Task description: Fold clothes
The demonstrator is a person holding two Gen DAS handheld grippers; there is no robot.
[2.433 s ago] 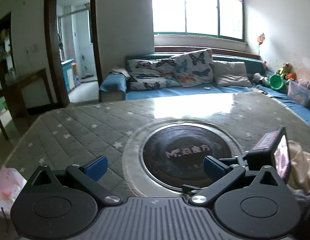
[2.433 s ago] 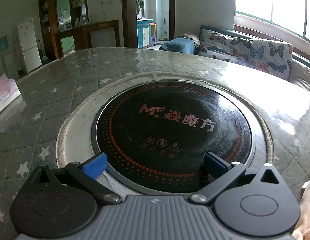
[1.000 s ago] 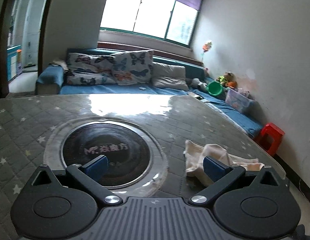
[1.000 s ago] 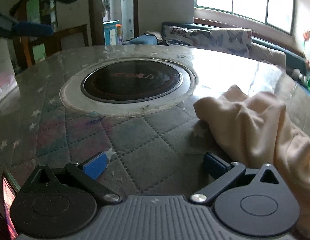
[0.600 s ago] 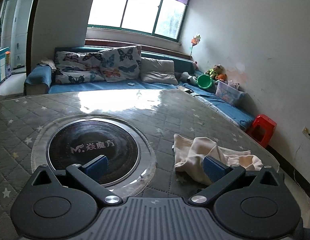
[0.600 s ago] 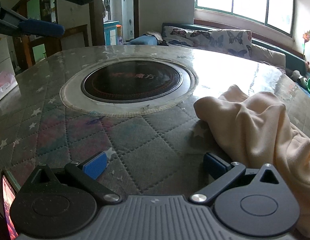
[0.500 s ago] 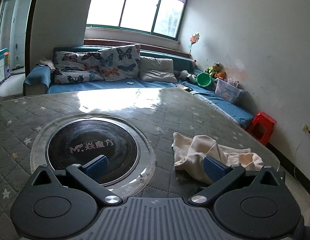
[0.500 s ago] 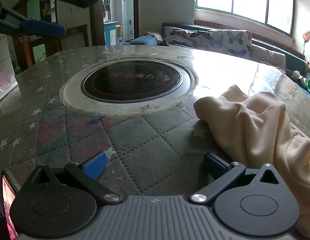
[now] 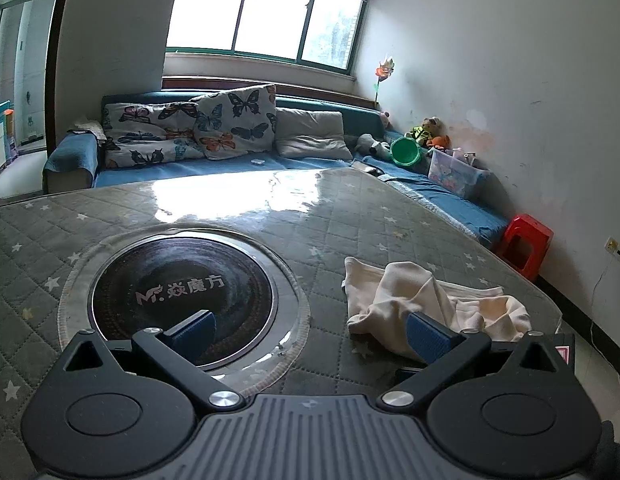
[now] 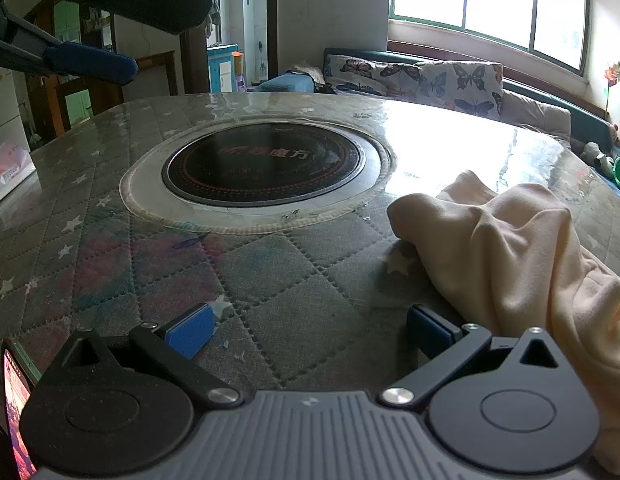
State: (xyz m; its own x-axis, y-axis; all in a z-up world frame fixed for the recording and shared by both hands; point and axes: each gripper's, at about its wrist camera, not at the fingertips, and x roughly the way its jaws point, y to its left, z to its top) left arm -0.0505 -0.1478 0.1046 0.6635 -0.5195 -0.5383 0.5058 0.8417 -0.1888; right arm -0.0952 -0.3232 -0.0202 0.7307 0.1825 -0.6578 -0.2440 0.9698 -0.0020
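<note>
Left wrist view: quilted star-print bench (image 9: 350, 216) w/ round induction hob (image 9: 181, 292) set in centre, blue sofa (image 9: 269, 164) behind. Left hand-held gripper (image 9: 310, 330) wide apart, empty, above bench. Crumpled cream garment (image 9: 414, 292) lies right of hob, near bench edge.

Right wrist view: same bench (image 10: 269, 272). Right hand-held gripper (image 10: 310, 326) wide apart, empty; garment (image 10: 522, 248) just beside its right finger. Phone (image 10: 15, 396) at lower left.

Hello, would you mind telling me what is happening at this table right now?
A person holding two claws is about to fold a cream garment that lies crumpled on the quilted table, beside the round induction cooktop. Both the left claw and the right claw are open and hold nothing. The right claw sits low, just beside the garment; folding has not started.
</note>
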